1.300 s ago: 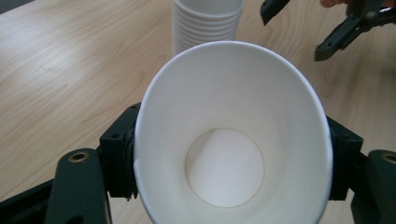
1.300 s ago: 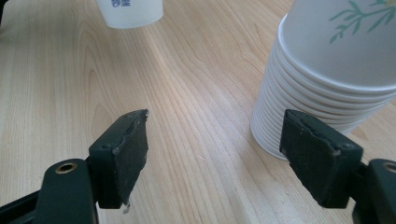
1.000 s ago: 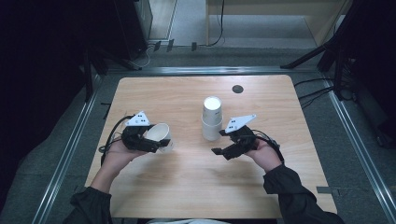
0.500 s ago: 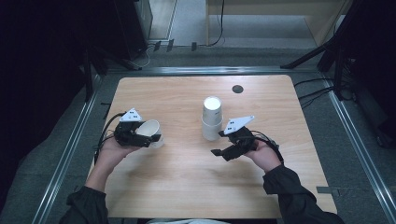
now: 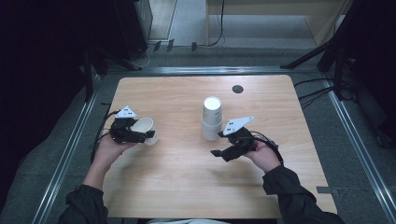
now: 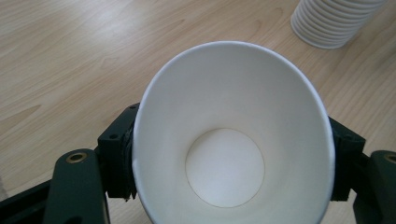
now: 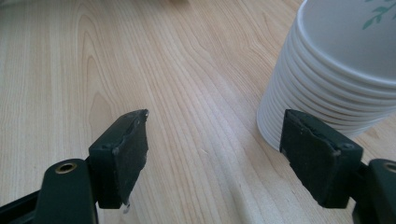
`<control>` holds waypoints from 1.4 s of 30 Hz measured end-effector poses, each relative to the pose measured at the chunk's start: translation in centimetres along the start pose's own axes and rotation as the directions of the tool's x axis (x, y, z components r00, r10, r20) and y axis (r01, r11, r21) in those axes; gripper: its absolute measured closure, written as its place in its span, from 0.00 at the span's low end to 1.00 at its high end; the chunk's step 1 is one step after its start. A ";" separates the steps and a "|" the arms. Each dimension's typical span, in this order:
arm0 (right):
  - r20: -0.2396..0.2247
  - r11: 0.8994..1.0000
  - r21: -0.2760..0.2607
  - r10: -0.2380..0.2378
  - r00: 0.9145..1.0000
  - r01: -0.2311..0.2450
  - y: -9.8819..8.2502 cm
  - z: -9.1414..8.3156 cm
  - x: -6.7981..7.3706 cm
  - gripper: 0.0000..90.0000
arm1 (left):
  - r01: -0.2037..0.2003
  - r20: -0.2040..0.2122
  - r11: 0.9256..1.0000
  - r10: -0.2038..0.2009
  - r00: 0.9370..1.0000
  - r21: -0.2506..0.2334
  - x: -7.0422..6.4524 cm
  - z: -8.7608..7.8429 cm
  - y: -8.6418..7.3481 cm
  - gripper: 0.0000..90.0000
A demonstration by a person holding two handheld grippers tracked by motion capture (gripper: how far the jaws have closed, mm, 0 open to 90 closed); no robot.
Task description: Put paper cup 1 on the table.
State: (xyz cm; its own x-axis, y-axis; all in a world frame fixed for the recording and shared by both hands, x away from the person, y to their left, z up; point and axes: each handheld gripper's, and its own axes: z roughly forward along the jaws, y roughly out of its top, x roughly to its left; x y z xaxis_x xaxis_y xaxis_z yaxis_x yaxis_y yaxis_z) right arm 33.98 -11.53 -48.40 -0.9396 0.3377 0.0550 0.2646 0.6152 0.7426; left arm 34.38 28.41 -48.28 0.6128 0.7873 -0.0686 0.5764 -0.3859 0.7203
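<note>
Matt white paper cup (image 6: 233,154), smooth pale wood-grain table (image 5: 177,186), ribbed paper cup stack (image 7: 336,79).

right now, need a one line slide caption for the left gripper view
Left hand-held gripper clamps a single white paper cup, mouth toward the camera, above the wooden table.

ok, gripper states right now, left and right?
Left gripper: shut on the single paper cup, squeezing it oval.
Right gripper: open, nothing between the jaws, beside the cup stack.

Left gripper (image 5: 148,135) clasping tilted paper cup (image 5: 144,128), right gripper (image 5: 215,152) (jaws apart) near cup stack (image 5: 211,119)
</note>
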 end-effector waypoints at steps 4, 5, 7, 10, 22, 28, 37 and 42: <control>-0.003 1.000 0.005 -0.004 1.000 0.004 0.0 0.1 0.1 0.26 | 0.015 -0.022 1.000 -0.014 1.000 0.014 0.5 0.2 -0.2 0.28; -0.003 1.000 0.006 -0.003 1.000 0.003 0.0 0.1 0.1 0.26 | 0.020 -0.027 1.000 -0.020 0.999 0.021 0.6 0.2 -0.3 0.28; -0.003 1.000 0.006 -0.006 1.000 0.006 0.0 0.1 0.1 0.26 | 0.027 -0.039 0.999 -0.026 0.999 0.028 0.8 0.3 -0.3 0.27; -0.004 1.000 0.007 -0.005 1.000 0.005 0.0 0.2 0.1 0.26 | 0.035 -0.059 0.999 -0.032 0.998 0.035 1.0 0.4 -0.4 0.26; -0.007 1.000 0.015 -0.011 1.000 0.012 0.0 0.3 0.2 0.26 | 0.069 -0.090 0.994 -0.062 0.994 0.081 1.5 1.1 -0.7 0.25; -0.005 1.000 0.013 -0.013 1.000 0.013 0.0 0.3 0.2 0.26 | 0.061 -0.088 0.994 -0.052 0.995 0.094 1.3 1.2 -0.7 0.24; -0.001 1.000 0.011 -0.016 1.000 0.016 0.0 0.2 0.1 0.26 | 0.054 -0.075 0.992 -0.045 0.996 0.118 1.2 1.6 -0.8 0.22; 0.000 1.000 0.008 -0.019 1.000 0.019 0.1 0.2 0.2 0.26 | 0.059 -0.068 0.991 -0.051 0.996 0.120 1.1 1.6 -0.7 0.17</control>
State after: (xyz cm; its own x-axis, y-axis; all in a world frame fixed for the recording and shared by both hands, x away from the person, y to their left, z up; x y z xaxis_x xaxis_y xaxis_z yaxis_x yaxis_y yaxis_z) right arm 33.87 -11.32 -48.45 -0.9444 0.3264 0.0407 0.2486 0.6274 0.7379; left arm 35.56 28.79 -49.99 0.5447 0.8366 -0.0581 0.6720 -0.3940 0.6270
